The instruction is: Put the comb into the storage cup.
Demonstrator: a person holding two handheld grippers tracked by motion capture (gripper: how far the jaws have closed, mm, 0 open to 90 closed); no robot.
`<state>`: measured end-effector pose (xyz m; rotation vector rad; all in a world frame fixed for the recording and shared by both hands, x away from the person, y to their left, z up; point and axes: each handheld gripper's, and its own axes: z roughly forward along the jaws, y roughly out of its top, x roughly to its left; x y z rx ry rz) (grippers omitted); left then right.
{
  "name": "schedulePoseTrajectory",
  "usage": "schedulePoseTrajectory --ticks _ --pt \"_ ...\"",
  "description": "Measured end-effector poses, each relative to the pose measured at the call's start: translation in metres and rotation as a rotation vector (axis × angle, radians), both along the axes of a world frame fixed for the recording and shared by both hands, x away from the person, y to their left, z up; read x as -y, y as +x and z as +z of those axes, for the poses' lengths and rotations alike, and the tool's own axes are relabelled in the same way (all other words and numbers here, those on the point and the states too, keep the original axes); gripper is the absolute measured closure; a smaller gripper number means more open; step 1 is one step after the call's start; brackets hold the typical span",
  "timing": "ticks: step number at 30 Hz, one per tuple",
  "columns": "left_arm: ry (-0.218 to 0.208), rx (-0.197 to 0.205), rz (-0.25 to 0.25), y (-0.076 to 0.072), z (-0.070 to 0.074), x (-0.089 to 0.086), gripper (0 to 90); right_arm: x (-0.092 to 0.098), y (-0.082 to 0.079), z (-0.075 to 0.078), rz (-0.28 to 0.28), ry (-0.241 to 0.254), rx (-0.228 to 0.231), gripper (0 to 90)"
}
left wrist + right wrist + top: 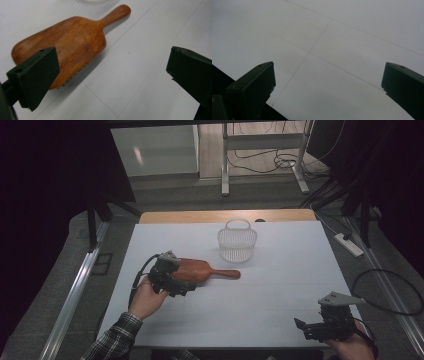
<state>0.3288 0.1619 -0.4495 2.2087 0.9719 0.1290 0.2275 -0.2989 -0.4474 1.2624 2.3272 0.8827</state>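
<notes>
A brown wooden hairbrush (202, 270) lies bristles-down on the white table, handle pointing right; up close in the left gripper view the hairbrush (75, 42) sits just ahead of the left jaw. My left gripper (176, 281) is open right at the brush's wide end, with nothing between its jaws (112, 75). A white mesh basket (237, 241) stands upright behind the brush. My right gripper (312, 327) hangs open over the table's front right corner, over bare surface (327, 82).
The white table top (280, 285) has faint grid lines and bare room in the middle and right. Its front edge (227, 75) runs close under the right gripper. Metal frame legs and cables (280, 160) lie on the floor beyond the table.
</notes>
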Motion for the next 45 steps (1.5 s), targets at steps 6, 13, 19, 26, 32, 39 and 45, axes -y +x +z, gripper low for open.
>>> schedulePoseTrajectory --ticks 6,13,19,26,32,39,45 --pt "0.018 -0.005 -0.011 0.011 -0.001 0.012 0.0 0.001 -0.001 0.0 -0.002 0.004 0.003 0.0" --pt "0.054 -0.007 -0.019 0.022 -0.003 0.024 0.0 0.001 -0.001 0.0 -0.003 0.008 0.003 0.0" --pt "0.074 -0.013 -0.024 0.032 -0.005 0.034 0.0 0.002 0.0 0.0 -0.002 0.015 0.002 0.0" --pt "0.08 -0.026 -0.038 0.042 -0.007 0.045 0.0 0.003 0.0 0.0 -0.004 0.022 0.001 0.0" --pt "0.08 -0.042 -0.045 0.051 -0.01 0.053 0.0 0.003 0.0 0.0 -0.005 0.024 -0.002 0.0" --pt "0.081 -0.047 -0.054 0.06 -0.012 0.064 0.0 0.004 0.0 0.0 -0.005 0.027 -0.004 0.0" --pt "0.099 -0.053 -0.067 0.067 -0.014 0.075 0.0 0.004 0.0 0.0 -0.006 0.029 -0.005 0.0"
